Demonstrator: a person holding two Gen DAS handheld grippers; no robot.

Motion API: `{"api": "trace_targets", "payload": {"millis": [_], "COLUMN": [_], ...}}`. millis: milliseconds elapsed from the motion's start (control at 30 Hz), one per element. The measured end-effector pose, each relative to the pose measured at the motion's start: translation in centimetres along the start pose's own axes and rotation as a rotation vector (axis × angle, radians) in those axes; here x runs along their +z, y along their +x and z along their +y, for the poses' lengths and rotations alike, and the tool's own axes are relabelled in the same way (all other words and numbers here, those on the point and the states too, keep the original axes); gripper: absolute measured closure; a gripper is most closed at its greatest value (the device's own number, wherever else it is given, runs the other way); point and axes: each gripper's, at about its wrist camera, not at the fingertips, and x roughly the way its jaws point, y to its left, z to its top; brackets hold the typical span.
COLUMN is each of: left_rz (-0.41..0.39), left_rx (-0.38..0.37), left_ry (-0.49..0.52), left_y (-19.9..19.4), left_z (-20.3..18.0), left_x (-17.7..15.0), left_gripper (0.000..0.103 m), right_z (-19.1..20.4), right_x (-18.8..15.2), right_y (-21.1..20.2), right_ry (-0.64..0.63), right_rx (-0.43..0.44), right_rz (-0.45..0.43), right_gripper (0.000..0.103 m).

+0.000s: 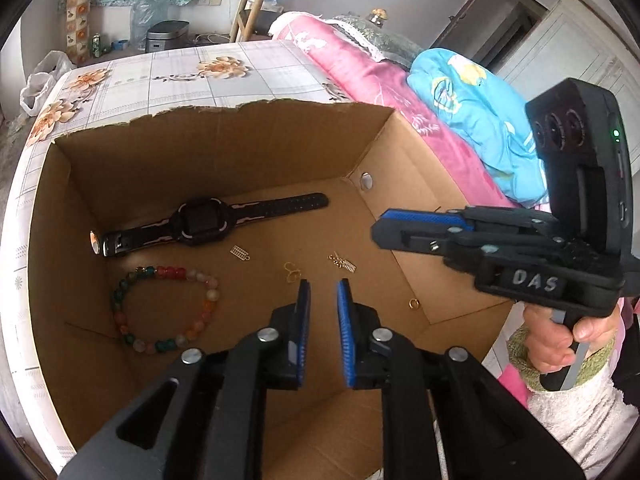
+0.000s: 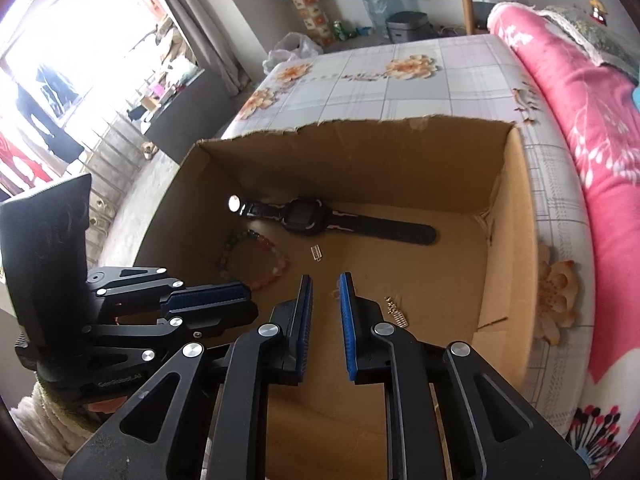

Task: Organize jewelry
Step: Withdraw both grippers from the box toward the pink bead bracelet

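Jewelry (in box) lies beyond both empty, slightly parted claws.

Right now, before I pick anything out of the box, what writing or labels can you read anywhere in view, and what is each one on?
"DAS": pale letters on the black body of the right tongs, seen from the left wrist view.
Embossed wording on the body of the left tongs, right wrist view: too faint and small to read for certain.
Watch face: dark, no digits visible.
Green can by the far wall: print too small to read.
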Motion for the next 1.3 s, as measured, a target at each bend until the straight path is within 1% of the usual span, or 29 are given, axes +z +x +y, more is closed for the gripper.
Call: {"api": "trace_targets", "payload": {"millis": [67,133,233,267,333,400,433,500,533,600,667,733,800,867,900,933,967,1000,1067,1100,1133,1200,1300], "left_rz": [-0.009,-0.021,-0.064,-0.088,-0.140,-0.189,-0.208,-0.267,-0.281,-0.317,-0.334,-0.323,-0.280,-0.231,-0.199,-0.174,-0.144,-0.117,-0.071,-0.046,-0.032,-0.032,0.001], "left_rx": [0.015,0.015,0.017,0.020,0.030,0.041,0.047,0.061,0.063,0.070,0.088,0.119,0.179,0.209,0.227,0.234,0.250,0.293,0.378,0.405,0.418,0.431,0.491], "left_ry": [0.005,0.003,0.020,0.034,0.067,0.092,0.099,0.109,0.108,0.100,0.088,0.079,0.073,0.047,0.026,0.019,0.021,0.027,0.062,0.077,0.086,0.111,0.149], "left_y": [-0.3,-0.8,-2.3,-3.1,-5.2,-7.1,-7.8,-9.9,-10.6,-12.1,-12.9,-12.7,-11.7,-10.2,-9.2,-8.4,-7.2,-6.1,-3.9,-2.8,-2.0,-1.2,0.5], "left_z": [-0.1,-0.2,-0.7,-1.0,-1.7,-2.3,-2.5,-2.8,-2.8,-2.6,-2.4,-2.2,-2.1,-1.7,-1.6,-1.6,-1.8,-2.1,-2.8,-3.2,-3.6,-4.2,-5.1], "left_x": [-0.1,-0.1,-0.5,-0.8,-1.8,-3.1,-3.6,-5.7,-6.5,-8.9,-11.2,-13.1,-15.2,-16.4,-16.8,-17.1,-17.3,-17.4,-17.7,-17.7,-17.8,-18.1,-18.5], "left_gripper": [0.087,0.087,0.086,0.083,0.076,0.061,0.057,0.046,0.043,0.033,0.027,0.023,0.021,0.021,0.021,0.021,0.021,0.021,0.021,0.021,0.021,0.021,0.021], "right_z": [-0.1,-0.1,0.1,0.2,0.7,1.3,1.8,2.6,2.8,3.1,3.2,3.1,3.0,2.7,2.5,2.5,2.5,2.8,3.4,3.6,3.8,3.9,3.7], "right_x": [-0.2,-0.6,-1.4,-1.8,-2.9,-4.3,-5.5,-8.4,-9.5,-11.9,-14.7,-16.7,-18.6,-19.5,-19.9,-20.1,-20.2,-20.2,-20.1,-19.9,-19.9,-19.6,-19.2], "right_y": [-0.7,-1.9,-4.0,-4.8,-6.8,-8.9,-10.0,-12.1,-12.7,-13.4,-13.2,-11.9,-9.7,-7.3,-5.6,-4.6,-3.6,-2.4,-1.5,-1.0,-0.7,0.1,0.7], "right_ry": [0.004,0.007,0.002,-0.002,-0.019,-0.042,-0.064,-0.090,-0.090,-0.078,-0.040,0.005,0.048,0.100,0.125,0.142,0.151,0.128,0.083,0.059,0.042,0.008,0.003], "right_rx": [-0.001,0.001,0.001,0.007,0.015,0.016,0.017,0.026,0.034,0.055,0.056,0.019,-0.027,-0.052,-0.089,-0.109,-0.118,-0.157,-0.225,-0.214,-0.220,-0.277,-0.293], "right_rz": [-0.019,-0.048,-0.104,-0.128,-0.184,-0.239,-0.272,-0.335,-0.350,-0.377,-0.376,-0.351,-0.290,-0.220,-0.171,-0.149,-0.126,-0.098,-0.094,-0.085,-0.083,-0.094,-0.095], "right_gripper": [0.087,0.087,0.084,0.082,0.081,0.080,0.080,0.080,0.078,0.074,0.067,0.062,0.061,0.061,0.061,0.061,0.061,0.061,0.061,0.061,0.060,0.057,0.053]}}
